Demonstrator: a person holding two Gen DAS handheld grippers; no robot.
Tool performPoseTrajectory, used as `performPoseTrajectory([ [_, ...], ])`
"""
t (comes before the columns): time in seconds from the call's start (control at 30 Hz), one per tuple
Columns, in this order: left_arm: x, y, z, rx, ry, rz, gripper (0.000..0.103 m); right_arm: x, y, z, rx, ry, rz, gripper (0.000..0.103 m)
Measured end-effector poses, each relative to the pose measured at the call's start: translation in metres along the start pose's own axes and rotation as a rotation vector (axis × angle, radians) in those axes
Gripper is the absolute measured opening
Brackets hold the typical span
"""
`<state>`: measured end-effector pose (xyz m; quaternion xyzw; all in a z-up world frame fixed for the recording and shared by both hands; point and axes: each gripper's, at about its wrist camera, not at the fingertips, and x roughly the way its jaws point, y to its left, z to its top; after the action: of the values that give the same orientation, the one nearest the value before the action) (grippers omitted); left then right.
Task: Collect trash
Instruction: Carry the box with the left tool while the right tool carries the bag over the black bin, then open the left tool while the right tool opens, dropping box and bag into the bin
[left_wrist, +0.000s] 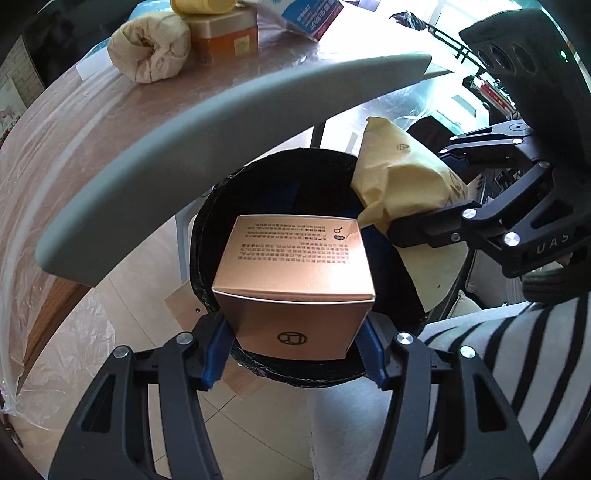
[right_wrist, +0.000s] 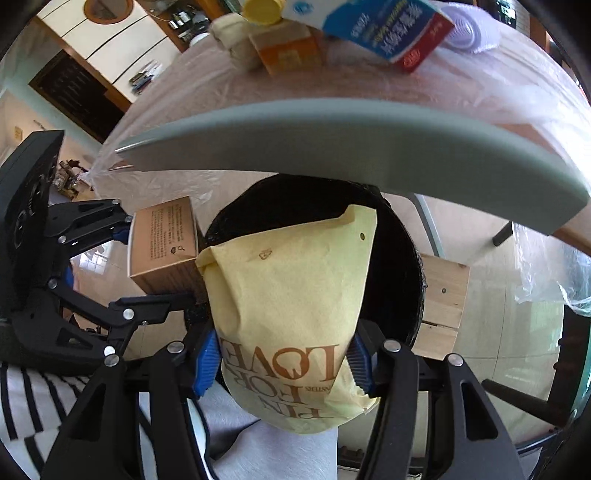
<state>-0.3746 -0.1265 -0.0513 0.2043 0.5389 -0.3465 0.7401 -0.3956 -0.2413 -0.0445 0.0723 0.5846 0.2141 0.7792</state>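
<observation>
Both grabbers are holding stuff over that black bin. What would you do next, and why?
Probably open the left gripper and let the gold box drop. It already hangs over the mouth of the black bin, nothing beneath it. The right gripper could then release the yellow paper bag, which also hangs over the opening.

A plastic-covered table (left_wrist: 92, 122) bears a cloth roll (left_wrist: 149, 48) and boxes (left_wrist: 225, 35).
</observation>
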Motion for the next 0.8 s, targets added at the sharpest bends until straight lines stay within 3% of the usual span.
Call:
performPoseTrajectory([
  [0.3, 0.012, -0.003, 0.004, 0.001, 0.02, 0.023, 0.059, 0.022, -0.018, -0.001, 0.104, 0.043, 0.01, 0.056],
  [0.8, 0.034, -0.01, 0.012, -0.002, 0.03, 0.084, 0.059, 0.033, -0.018, -0.003, 0.185, 0.032, -0.05, 0.056],
])
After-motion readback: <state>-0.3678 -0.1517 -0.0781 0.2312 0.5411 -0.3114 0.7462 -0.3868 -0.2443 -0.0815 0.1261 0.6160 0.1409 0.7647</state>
